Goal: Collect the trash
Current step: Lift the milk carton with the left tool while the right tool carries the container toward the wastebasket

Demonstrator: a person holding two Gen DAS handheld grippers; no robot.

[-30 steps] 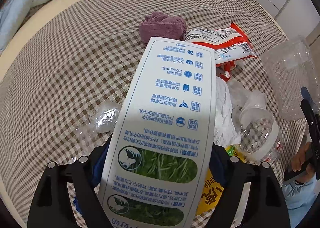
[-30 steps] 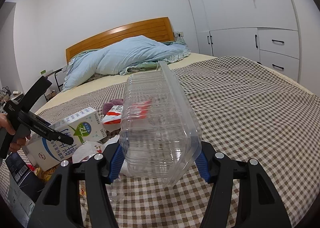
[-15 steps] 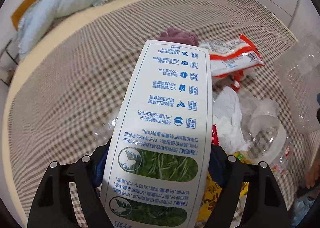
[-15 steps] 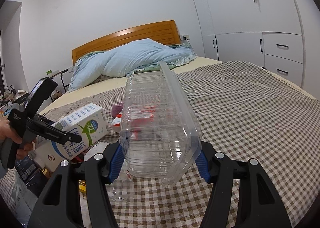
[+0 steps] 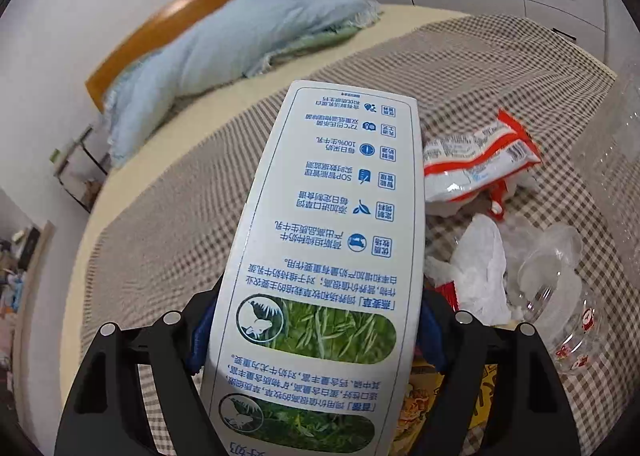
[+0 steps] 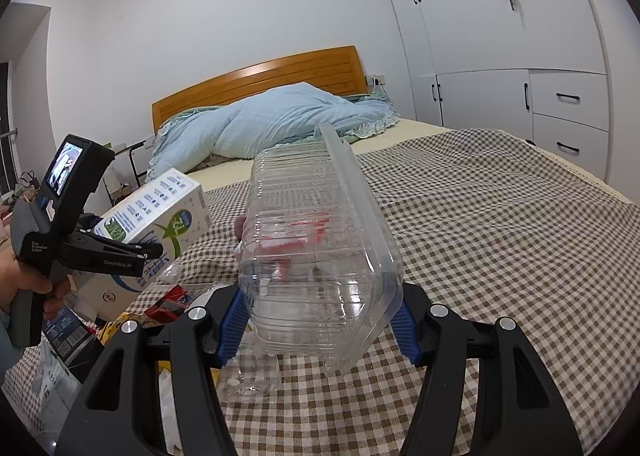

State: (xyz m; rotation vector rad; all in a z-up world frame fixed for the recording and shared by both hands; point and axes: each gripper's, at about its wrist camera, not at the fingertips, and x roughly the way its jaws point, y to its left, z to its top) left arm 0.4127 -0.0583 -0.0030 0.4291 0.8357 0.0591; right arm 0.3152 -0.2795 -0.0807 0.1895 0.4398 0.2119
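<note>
Your left hand-held gripper [image 5: 312,340] held the carton [image 5: 332,240] above the bed [image 5: 168,232], its long axis pointing forward and away from you; your right hand-held gripper [image 6: 320,320] clamped the clear box [image 6: 320,256], beside the remaining trash [image 5: 480,163]

A smooth, printed paperboard milk carton [image 5: 328,256], a clear ribbed plastic clamshell box [image 6: 316,256], a glossy red-and-white foil wrapper [image 5: 476,163] and crumpled white tissue [image 5: 480,272] over a matt woven checked bedcover [image 6: 500,215], beyond it a varnished wooden headboard [image 6: 280,71].
</note>
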